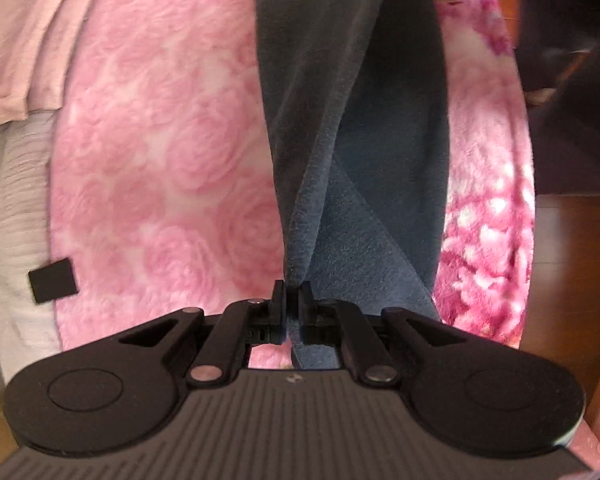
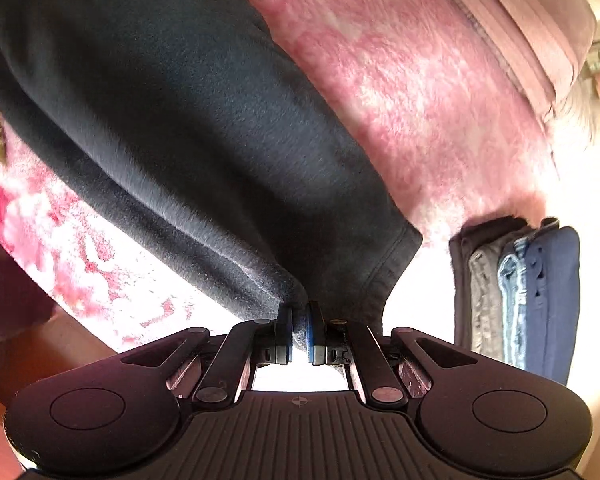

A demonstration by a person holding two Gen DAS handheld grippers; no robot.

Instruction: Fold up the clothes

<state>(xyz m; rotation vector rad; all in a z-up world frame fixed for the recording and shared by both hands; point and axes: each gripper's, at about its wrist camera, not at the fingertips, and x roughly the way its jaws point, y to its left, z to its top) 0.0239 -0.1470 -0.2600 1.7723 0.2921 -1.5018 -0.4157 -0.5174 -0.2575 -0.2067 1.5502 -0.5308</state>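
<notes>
A dark blue fleece garment (image 1: 352, 128) stretches away over a pink rose-patterned blanket (image 1: 160, 140). My left gripper (image 1: 293, 292) is shut on a pinched fold of the garment's edge. In the right wrist view the same dark fleece garment (image 2: 204, 128) runs up and to the left, with a stitched hem at its near corner. My right gripper (image 2: 299, 316) is shut on that hemmed end, and cloth fills the gap between the jaws. The far end of the garment is out of view.
A stack of folded clothes (image 2: 516, 300), grey, denim and navy, lies on the right. A pale pink cloth (image 1: 24, 40) and a white ribbed fabric with a black tag (image 1: 54, 280) lie at the left. Wooden floor (image 1: 568, 260) shows beyond the blanket's right edge.
</notes>
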